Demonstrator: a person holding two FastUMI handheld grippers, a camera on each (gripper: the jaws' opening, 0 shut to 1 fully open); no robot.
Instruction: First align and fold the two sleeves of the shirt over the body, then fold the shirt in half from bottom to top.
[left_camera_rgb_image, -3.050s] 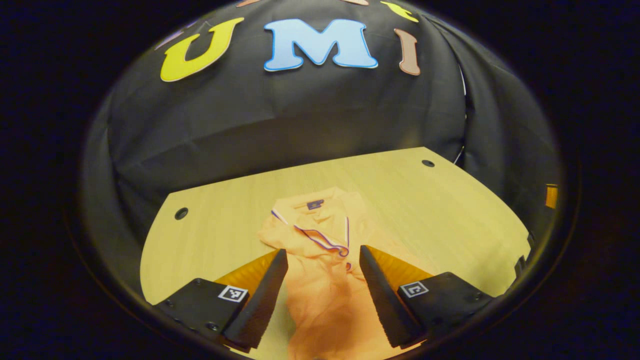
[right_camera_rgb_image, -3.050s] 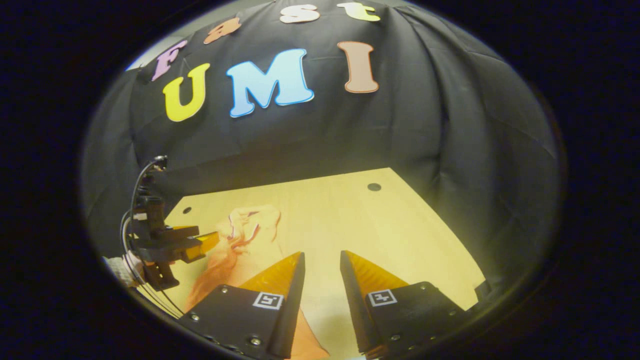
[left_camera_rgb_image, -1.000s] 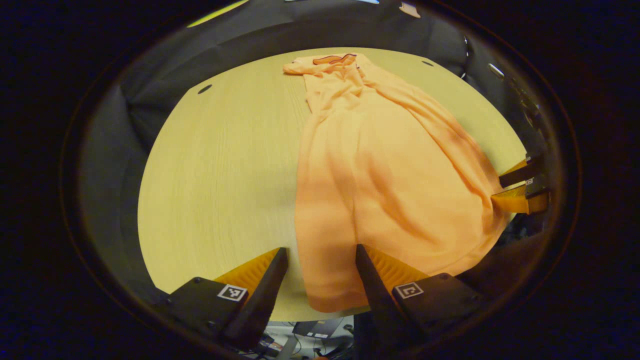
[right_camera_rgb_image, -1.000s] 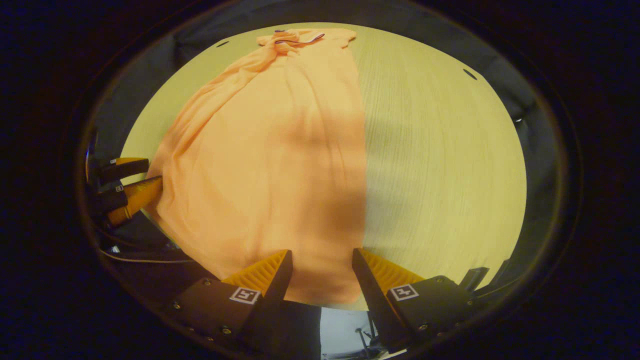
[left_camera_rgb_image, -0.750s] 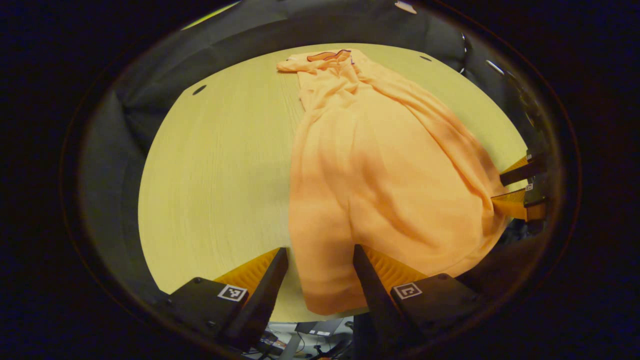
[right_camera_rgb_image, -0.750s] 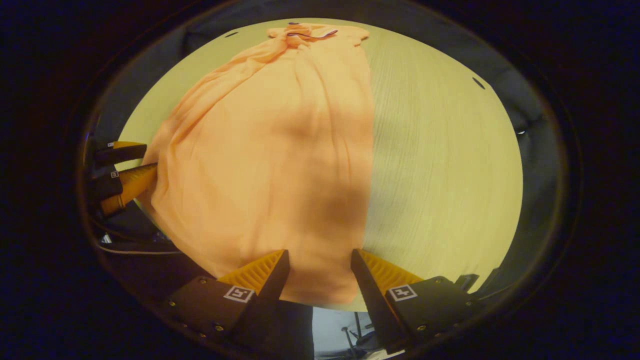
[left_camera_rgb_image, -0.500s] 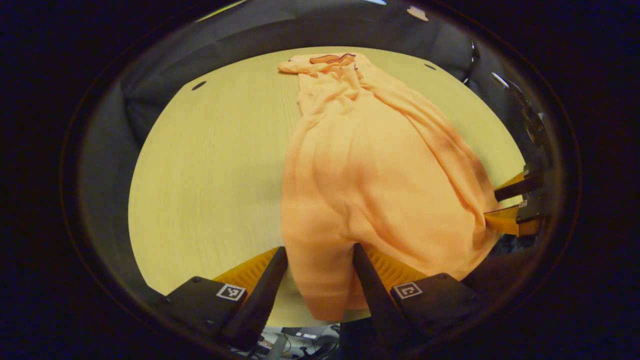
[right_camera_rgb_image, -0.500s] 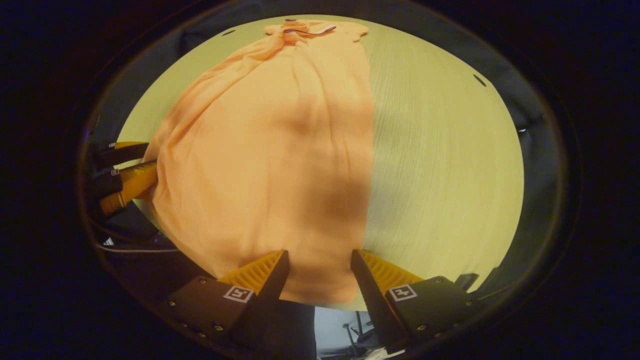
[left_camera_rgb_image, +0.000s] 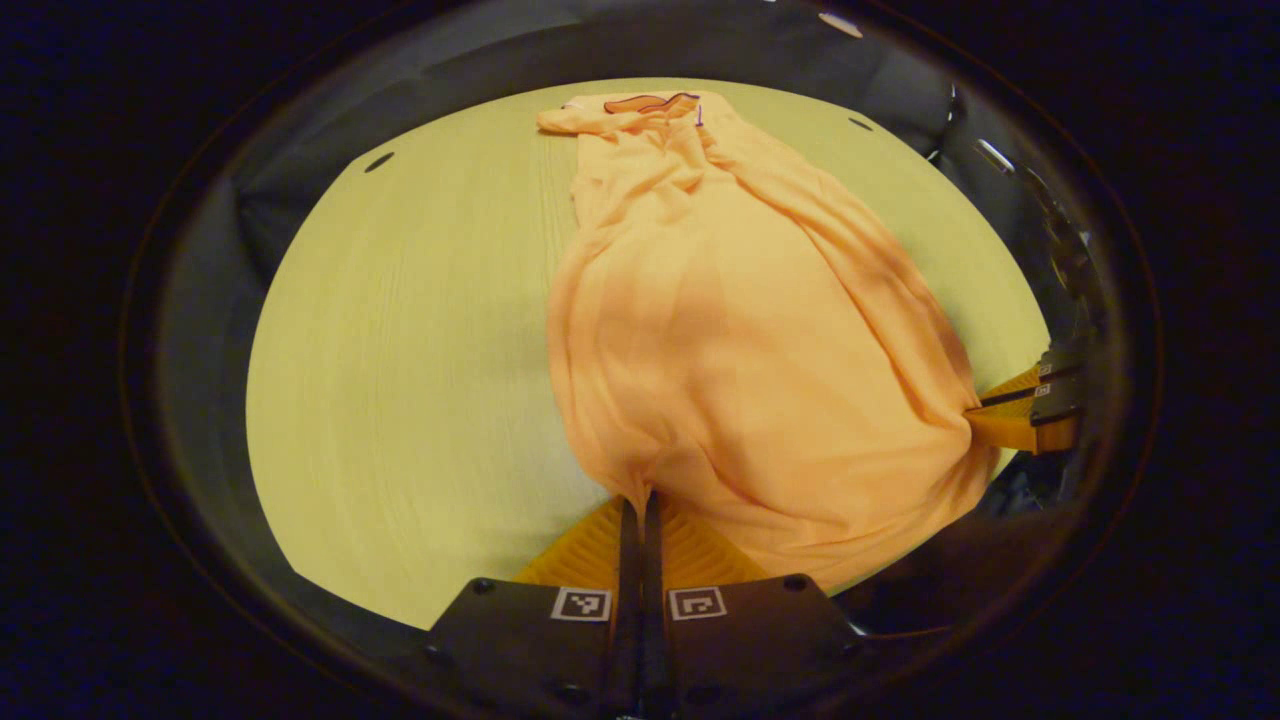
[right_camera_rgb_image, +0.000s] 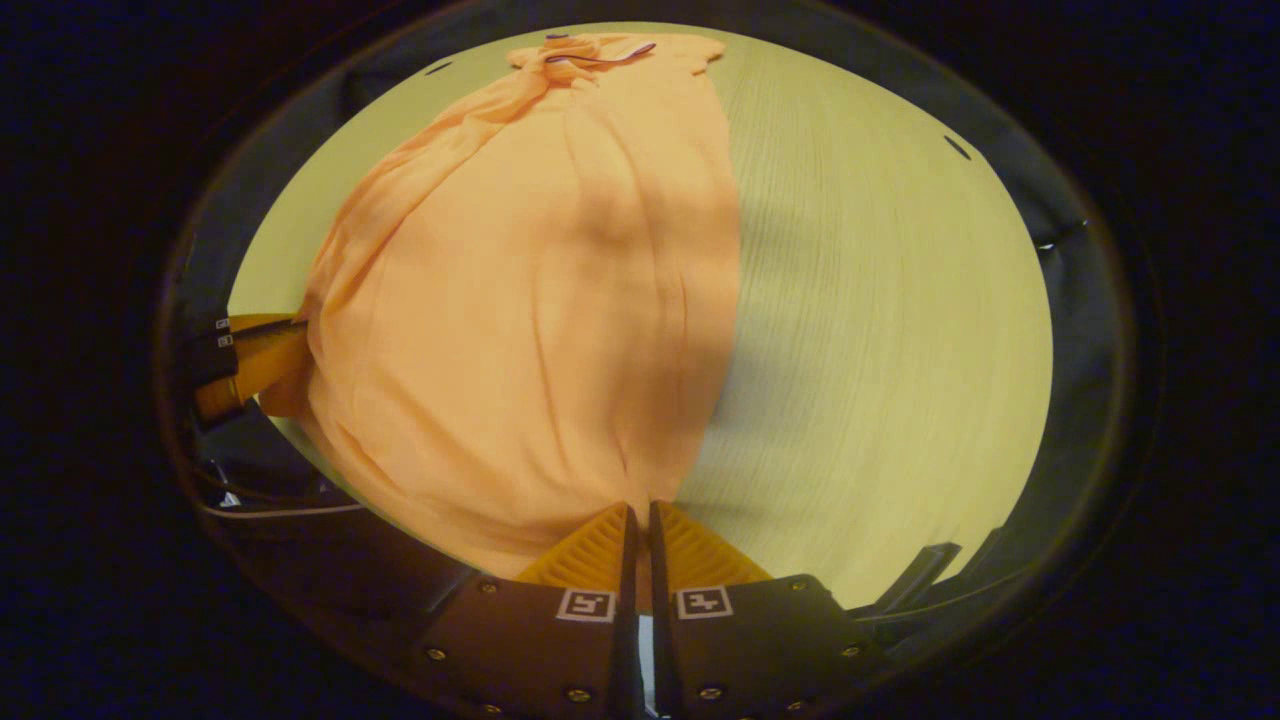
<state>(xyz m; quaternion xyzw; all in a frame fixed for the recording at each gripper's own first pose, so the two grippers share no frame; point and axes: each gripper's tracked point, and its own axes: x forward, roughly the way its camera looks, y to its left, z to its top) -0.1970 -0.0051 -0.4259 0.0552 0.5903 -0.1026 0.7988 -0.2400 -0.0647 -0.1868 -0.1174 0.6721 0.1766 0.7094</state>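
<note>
A: Start nearest the fingers. What is the left gripper (left_camera_rgb_image: 640, 497) doing?

B: Its two fingers are pressed together on the bottom hem of the orange shirt (left_camera_rgb_image: 740, 330), at one corner of it. The cloth puckers right at the tips and fans out ahead of them.

A: And the right gripper (right_camera_rgb_image: 640, 507)?

B: Same story. Its fingers are pinched tight on the hem at the other corner, with folds of cloth gathering into the tips. From the left gripper view you can also see it off to the right of the fingers (left_camera_rgb_image: 1015, 415), clamped onto the cloth edge there.

A: Where does the shirt lie from there?

B: It stretches away from both pairs of fingers across the light wooden table (left_camera_rgb_image: 400, 350). In the left gripper view the body runs ahead and to the right of the fingers; bare tabletop lies to their left. In the right gripper view the shirt (right_camera_rgb_image: 530, 290) spreads ahead and to the left, bare wood to the right.

A: And at the far end?

B: The collar (left_camera_rgb_image: 650, 103), with its dark trim, sits bunched near the far edge of the table, well apart from the fingers. The cloth narrows and wrinkles toward it. I cannot make out how the sleeves lie
</note>
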